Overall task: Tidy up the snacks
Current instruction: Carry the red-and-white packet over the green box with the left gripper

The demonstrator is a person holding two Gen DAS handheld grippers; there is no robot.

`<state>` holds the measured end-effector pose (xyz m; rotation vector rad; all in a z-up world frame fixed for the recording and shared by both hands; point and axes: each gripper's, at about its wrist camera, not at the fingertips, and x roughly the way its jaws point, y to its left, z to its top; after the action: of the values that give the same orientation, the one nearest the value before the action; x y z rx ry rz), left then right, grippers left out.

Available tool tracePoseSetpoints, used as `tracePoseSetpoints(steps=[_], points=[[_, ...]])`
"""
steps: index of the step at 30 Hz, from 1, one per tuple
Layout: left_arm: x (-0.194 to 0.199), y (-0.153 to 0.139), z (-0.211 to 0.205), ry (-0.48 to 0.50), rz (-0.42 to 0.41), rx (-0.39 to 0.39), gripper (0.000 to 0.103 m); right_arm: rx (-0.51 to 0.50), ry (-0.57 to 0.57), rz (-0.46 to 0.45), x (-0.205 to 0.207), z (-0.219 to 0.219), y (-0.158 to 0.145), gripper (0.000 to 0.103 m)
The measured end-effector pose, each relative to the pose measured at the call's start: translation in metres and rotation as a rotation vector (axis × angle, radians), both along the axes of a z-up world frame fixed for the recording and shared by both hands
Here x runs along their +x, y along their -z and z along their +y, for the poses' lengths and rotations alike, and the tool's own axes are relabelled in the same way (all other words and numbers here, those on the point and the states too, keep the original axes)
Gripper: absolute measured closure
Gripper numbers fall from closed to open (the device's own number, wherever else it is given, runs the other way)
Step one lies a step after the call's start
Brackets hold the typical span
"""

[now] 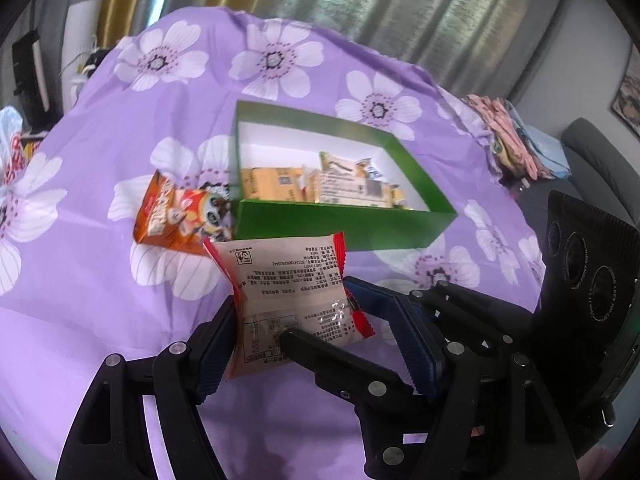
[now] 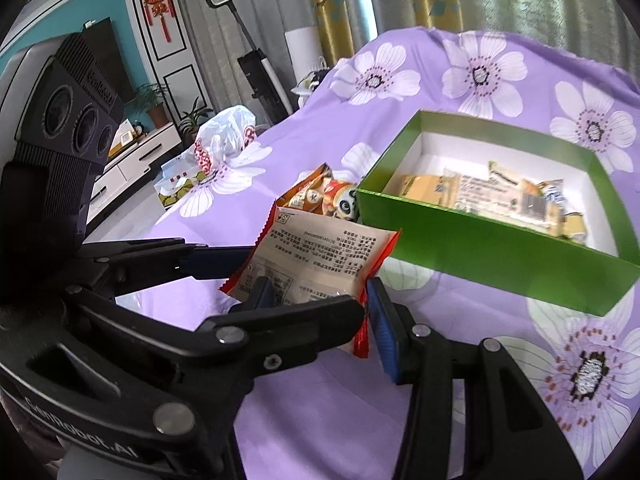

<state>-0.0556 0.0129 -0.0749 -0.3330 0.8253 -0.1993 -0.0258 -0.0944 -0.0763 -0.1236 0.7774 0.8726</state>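
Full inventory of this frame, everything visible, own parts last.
snack packet: 1, pale with red ends, held off the cloth between both tongs
orange panda snack bag: 1, on the cloth against the box's left end
green box: 1, white inside, open, on the cloth
wrapped snacks: several, yellow and pale, inside the box
floral cloth: 1, purple with white flowers
plastic bag: 1, white and red, at the cloth's edge
left tongs: 1, black, shut on the packet
right tongs: 1, black, shut on the packet

The green box [image 1: 344, 224] hides part of the orange panda packet [image 1: 180, 216]; the yellow packets [image 2: 500, 200] inside it are blurred, their print unreadable.
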Motion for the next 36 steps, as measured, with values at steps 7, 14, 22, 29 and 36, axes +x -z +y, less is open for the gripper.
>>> tracePoseSetpoints(steps=[7,14,22,29,36], points=[[-0.001,-0.014,-0.016,0.026,-0.028,0.03,0.028,0.029,0.029,-0.029,-0.007,-0.018,-0.013,0.054],[0.001,-0.026,-0.031,0.055,-0.053,0.053,0.028,0.055,0.059,-0.053,-0.007,-0.036,-0.024,0.054],[0.007,-0.035,-0.044,0.082,-0.071,0.084,0.028,0.079,0.087,-0.075,-0.004,-0.049,-0.031,0.054],[0.015,-0.042,-0.055,0.104,-0.083,0.107,0.028,0.102,0.108,-0.085,0.002,-0.057,-0.035,0.054],[0.026,-0.046,-0.064,0.126,-0.094,0.121,0.028,0.119,0.131,-0.091,0.012,-0.066,-0.038,0.054]])
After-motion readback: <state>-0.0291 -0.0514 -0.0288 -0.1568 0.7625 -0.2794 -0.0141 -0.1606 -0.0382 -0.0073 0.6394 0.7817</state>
